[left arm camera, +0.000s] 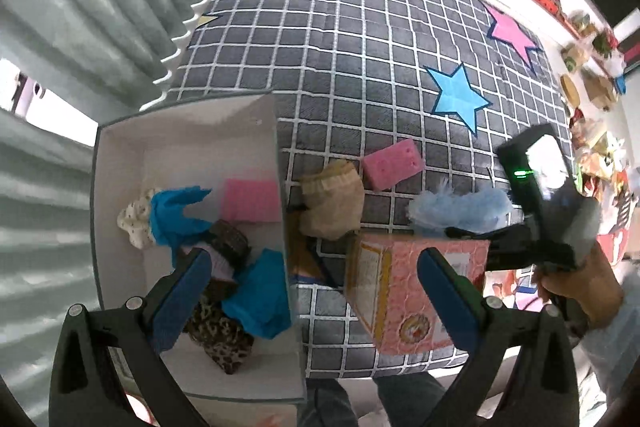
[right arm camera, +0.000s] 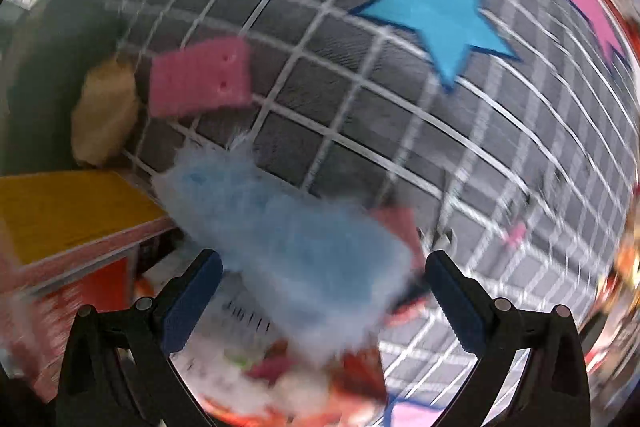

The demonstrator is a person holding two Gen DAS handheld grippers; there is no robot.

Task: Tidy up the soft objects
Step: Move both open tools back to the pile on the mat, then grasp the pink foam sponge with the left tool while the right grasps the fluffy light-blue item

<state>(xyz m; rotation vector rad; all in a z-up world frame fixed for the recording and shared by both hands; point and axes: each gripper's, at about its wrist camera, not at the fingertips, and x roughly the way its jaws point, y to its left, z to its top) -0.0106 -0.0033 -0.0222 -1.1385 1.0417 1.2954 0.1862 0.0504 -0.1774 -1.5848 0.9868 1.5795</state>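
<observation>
1. While the left gripper [left arm camera: 314, 279] hangs spread and empty over the white box's [left arm camera: 276, 131] right wall, its far finger covers a pink carton [left arm camera: 400, 291].
2. Spread wide, the right gripper [right arm camera: 322, 291] has a fluffy blue piece [right arm camera: 288, 239] between its fingers; whether they touch it, I cannot tell.
3. A pink sponge [left arm camera: 394, 163] and a tan cloth [left arm camera: 334, 203] lie on the checked mat [left arm camera: 360, 47], right of the box.
4. Blurred carton print cannot be read.

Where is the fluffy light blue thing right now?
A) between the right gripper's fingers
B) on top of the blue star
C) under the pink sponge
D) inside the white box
A: the fluffy light blue thing sits between the open right gripper fingers, apart from the white box, the blue star and the pink sponge.
</observation>
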